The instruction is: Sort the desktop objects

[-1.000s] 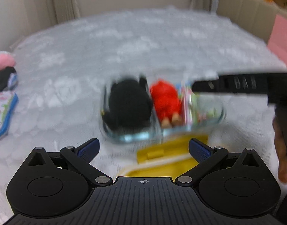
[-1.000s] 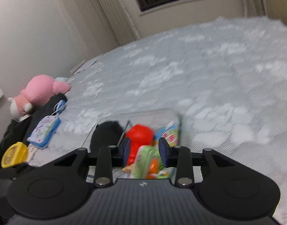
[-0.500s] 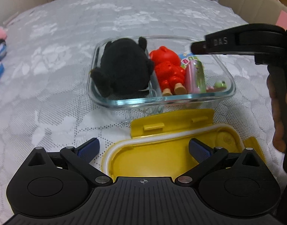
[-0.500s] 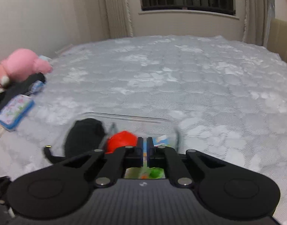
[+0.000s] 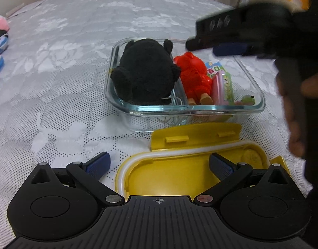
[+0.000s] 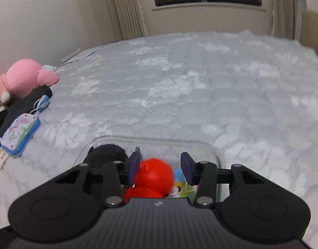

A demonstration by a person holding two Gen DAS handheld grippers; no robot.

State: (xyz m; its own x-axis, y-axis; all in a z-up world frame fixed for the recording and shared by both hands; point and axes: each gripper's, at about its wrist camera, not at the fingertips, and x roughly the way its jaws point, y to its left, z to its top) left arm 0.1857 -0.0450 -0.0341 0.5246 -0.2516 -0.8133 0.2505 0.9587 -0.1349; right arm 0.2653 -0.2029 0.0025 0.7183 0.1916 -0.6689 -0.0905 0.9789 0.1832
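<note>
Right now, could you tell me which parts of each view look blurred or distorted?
Left wrist view: the right tool and the hand are motion-smeared, while the glass container stays sharp. Right wrist view: the bed cover is softly blurred, and fisheye distortion bends the window frame.

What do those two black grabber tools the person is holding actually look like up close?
Each is matte black plastic. The left gripper has a ribbed body, two round side discs, silver pivot pins, linked arms and blue ridged pads. The right gripper matches it, with dark blue pads; from the left camera its side shows embossed letters, blurred.
</note>
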